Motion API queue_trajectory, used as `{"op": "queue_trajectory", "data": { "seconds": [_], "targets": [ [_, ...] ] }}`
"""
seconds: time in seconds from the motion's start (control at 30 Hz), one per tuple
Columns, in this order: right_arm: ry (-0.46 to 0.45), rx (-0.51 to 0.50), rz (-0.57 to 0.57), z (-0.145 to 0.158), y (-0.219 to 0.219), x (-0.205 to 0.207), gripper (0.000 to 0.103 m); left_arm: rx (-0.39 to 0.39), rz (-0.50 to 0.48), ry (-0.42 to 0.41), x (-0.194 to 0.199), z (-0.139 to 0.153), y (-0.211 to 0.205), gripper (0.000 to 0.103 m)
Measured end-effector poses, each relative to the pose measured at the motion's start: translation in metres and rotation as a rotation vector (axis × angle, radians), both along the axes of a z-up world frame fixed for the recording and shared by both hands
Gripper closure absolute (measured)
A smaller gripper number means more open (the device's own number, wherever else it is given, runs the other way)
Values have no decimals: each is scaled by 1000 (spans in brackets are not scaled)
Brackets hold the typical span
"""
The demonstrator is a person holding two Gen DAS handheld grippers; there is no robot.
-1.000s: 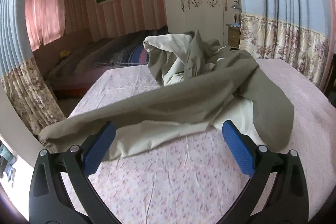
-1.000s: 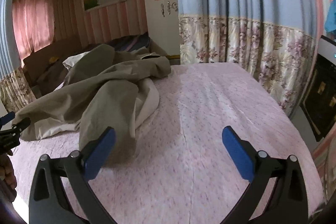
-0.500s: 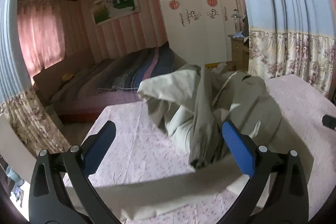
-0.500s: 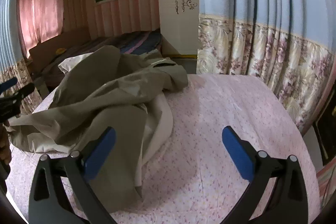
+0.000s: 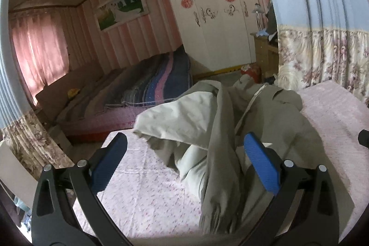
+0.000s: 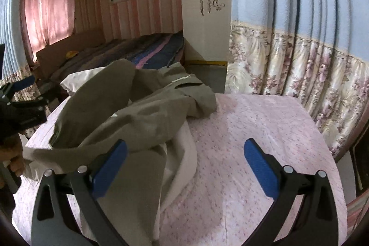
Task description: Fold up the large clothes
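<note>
In the left wrist view the left gripper (image 5: 184, 160) is showing its blue-padded fingers (image 5: 108, 163) spread wide, and a twisted rope of the olive garment (image 5: 221, 153) is running down through the gap between them toward the bottom edge of the frame. I cannot tell whether the cloth is merely passing between the pads or is caught lower down out of sight; nothing is visibly being pinched. The spread looks like readiness to close on a fold, judging from the task.

In the right wrist view the right gripper (image 6: 184, 163) is likewise holding its fingers (image 6: 260, 167) wide apart with nothing between them but pink bedding; its left pad is sitting over the garment's near edge, in the lower left of the frame.

The garment (image 6: 138, 117) is lying bunched in the left half of that view, olive shell uppermost and pale lining spilling out below it, so it is probably turned partly inside out and will be needing spreading before any fold. It is resting on the pink flowered bedspread (image 6: 253, 126), which is giving a broad flat surface to the right.

At the far left edge the other gripper (image 6: 20, 103) is appearing, close beside the garment's stretched-out corner
</note>
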State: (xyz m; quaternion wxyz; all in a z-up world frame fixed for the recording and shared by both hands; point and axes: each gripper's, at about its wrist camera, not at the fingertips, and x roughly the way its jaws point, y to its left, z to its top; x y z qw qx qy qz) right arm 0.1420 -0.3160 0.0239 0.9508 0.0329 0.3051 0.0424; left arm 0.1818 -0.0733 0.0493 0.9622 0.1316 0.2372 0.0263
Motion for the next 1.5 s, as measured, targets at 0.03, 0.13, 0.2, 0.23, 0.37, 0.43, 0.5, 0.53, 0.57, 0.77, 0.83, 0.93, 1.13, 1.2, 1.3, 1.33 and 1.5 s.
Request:
{"op": "queue_trajectory", "data": {
  "seconds": [0.03, 0.13, 0.2, 0.23, 0.37, 0.43, 0.5, 0.53, 0.57, 0.77, 0.83, 0.93, 1.13, 1.2, 1.3, 1.33, 1.5],
  "targets": [
    [11, 5, 0, -3, 1, 9, 2, 16, 10, 17, 11, -7, -1, 3],
    [43, 17, 4, -13, 5, 30, 2, 31, 0, 69, 31, -22, -2, 3],
    [74, 38, 17, -23, 10, 46, 2, 32, -13, 96, 40, -30, -1, 3],
    [81, 40, 18, -26, 12, 50, 2, 28, -16, 109, 43, -35, 1, 6],
    [134, 58, 39, -43, 25, 69, 2, 18, -42, 175, 52, -54, 4, 32],
    [144, 67, 49, -48, 30, 76, 2, 9, -56, 203, 55, -61, 5, 48],
    [173, 65, 66, -54, 37, 84, 4, -10, -69, 217, 57, -67, 6, 66],
    [184, 76, 87, -57, 39, 88, 26, -29, -81, 233, 58, -69, 8, 83],
    [195, 104, 126, -59, 41, 92, 45, -46, -90, 241, 58, -71, 10, 89],
    [113, 99, 143, -37, 30, 76, 90, -120, -90, 208, 42, -58, 34, 103],
    [67, 80, 131, -24, 15, 64, 91, -126, -70, 180, 29, -47, 53, 103],
    [15, 25, 72, -8, -9, 46, 92, -126, -20, 131, 5, -29, 88, 103],
    [-120, -115, -203, 34, -96, 8, 103, -157, 156, 48, -52, 4, 181, 103],
    [-89, -64, -239, 43, -134, 5, 103, -163, 215, 30, -68, 10, 206, 103],
    [-82, 7, -248, 46, -159, -8, 98, -142, 306, 33, -82, 13, 240, 103],
    [-73, 32, -248, 42, -159, -11, 75, -148, 329, 58, -82, 10, 253, 96],
    [-35, 68, -158, 9, -132, -9, 10, -86, 378, 60, -81, 5, 255, 15]
  ]
}}
